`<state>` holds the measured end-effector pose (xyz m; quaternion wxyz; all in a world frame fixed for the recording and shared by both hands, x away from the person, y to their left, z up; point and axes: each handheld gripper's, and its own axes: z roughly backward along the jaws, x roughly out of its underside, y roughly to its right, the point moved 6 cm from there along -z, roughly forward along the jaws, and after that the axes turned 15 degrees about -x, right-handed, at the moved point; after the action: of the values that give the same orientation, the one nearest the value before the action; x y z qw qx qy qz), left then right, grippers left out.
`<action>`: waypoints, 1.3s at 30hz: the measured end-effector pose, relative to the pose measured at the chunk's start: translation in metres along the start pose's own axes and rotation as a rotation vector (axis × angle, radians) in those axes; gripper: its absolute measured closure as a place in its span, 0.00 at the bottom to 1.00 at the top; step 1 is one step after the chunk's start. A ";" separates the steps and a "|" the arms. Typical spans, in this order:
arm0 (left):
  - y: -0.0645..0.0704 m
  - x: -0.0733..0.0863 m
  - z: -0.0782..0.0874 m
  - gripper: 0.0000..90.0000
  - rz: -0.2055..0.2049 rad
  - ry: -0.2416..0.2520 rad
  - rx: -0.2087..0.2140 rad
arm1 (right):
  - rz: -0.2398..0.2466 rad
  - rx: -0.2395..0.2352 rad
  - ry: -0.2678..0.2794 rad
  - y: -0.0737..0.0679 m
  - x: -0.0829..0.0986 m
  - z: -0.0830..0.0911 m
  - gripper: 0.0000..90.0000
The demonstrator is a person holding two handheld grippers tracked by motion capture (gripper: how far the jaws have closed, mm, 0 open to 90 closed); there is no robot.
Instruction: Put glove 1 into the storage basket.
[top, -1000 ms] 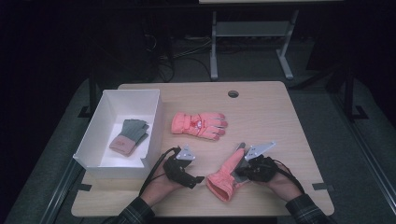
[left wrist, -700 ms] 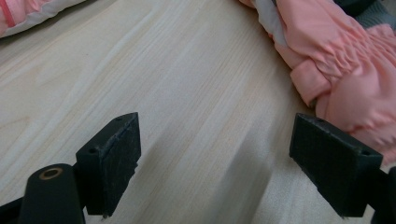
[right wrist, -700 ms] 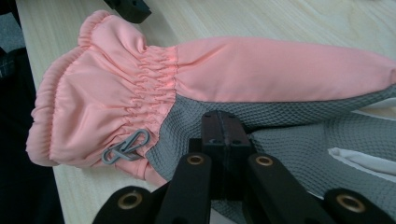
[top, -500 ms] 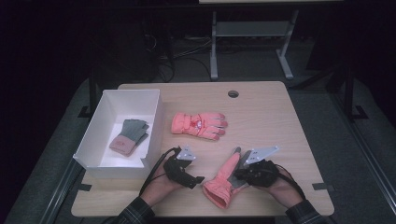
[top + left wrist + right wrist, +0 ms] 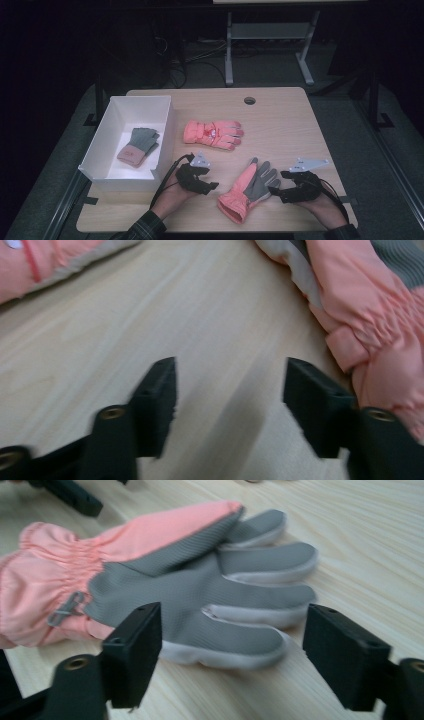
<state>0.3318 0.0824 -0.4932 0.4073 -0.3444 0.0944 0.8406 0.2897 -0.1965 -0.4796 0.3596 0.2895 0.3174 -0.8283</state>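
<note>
We see a pink and grey glove (image 5: 246, 191) lying palm up on the wooden table (image 5: 300, 125), near its front edge, between the two grippers. The right gripper (image 5: 276, 189) sits just beside the glove's grey fingers, on their right. In the right gripper view its jaws stand wide apart with nothing between them, and the glove (image 5: 165, 580) lies just ahead of them, its little-finger edge close to the jaw tips, cuff to the left. The left gripper (image 5: 212, 186) rests to the left of the glove's cuff, also released. In the left gripper view its jaws gape over bare wood, and the cuff (image 5: 370, 325) lies just beside the right-hand jaw; we cannot tell whether they touch.

A second pink glove (image 5: 212, 133) lies farther back on the table, well apart from both grippers. At the left stands a white box (image 5: 100, 150), open on top, and in it lies one smaller grey glove with a pink cuff (image 5: 138, 145).
</note>
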 end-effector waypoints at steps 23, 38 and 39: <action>-0.041 -0.054 -0.021 1.00 0.097 -0.034 -0.098 | -0.046 0.090 0.040 0.016 0.027 0.023 0.15; -0.083 -0.079 -0.043 1.00 0.141 -0.028 -0.198 | -0.042 0.095 0.042 0.018 0.027 0.023 0.15; -0.085 -0.079 -0.045 1.00 0.141 -0.029 -0.201 | -0.043 0.094 0.043 0.018 0.027 0.023 0.15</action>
<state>0.4521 0.0689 -0.4641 0.3122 -0.3638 0.0279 0.8772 0.2822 -0.2338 -0.4902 0.3209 0.3167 0.2920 -0.8435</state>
